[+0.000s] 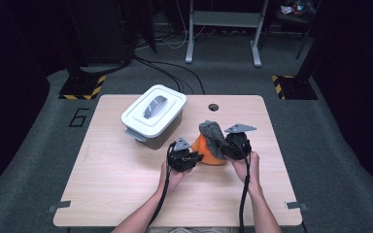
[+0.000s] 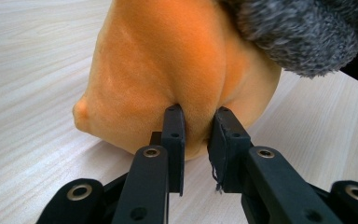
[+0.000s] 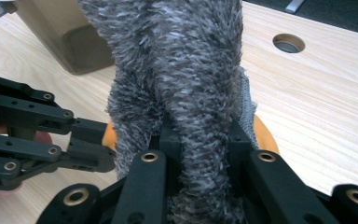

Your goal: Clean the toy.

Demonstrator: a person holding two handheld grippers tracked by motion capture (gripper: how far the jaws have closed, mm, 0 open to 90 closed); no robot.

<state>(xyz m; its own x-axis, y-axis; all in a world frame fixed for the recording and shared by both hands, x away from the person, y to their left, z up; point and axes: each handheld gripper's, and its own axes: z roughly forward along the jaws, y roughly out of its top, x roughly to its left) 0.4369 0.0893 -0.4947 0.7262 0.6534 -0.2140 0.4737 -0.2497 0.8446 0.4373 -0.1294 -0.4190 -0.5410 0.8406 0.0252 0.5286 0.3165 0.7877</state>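
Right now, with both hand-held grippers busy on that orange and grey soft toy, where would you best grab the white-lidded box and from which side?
Probably the grey handle set in the middle of the lid of the white-lidded box, coming from straight above. The box stands upright and apart from the toy, and its broad walls look too wide for the jaws.

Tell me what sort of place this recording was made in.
Most likely a lab or recording studio, not a home: a bare light wooden table stands on grey carpet, with black-and-yellow hazard-striped stand bases beside it, loose cables across the floor and dark surroundings.
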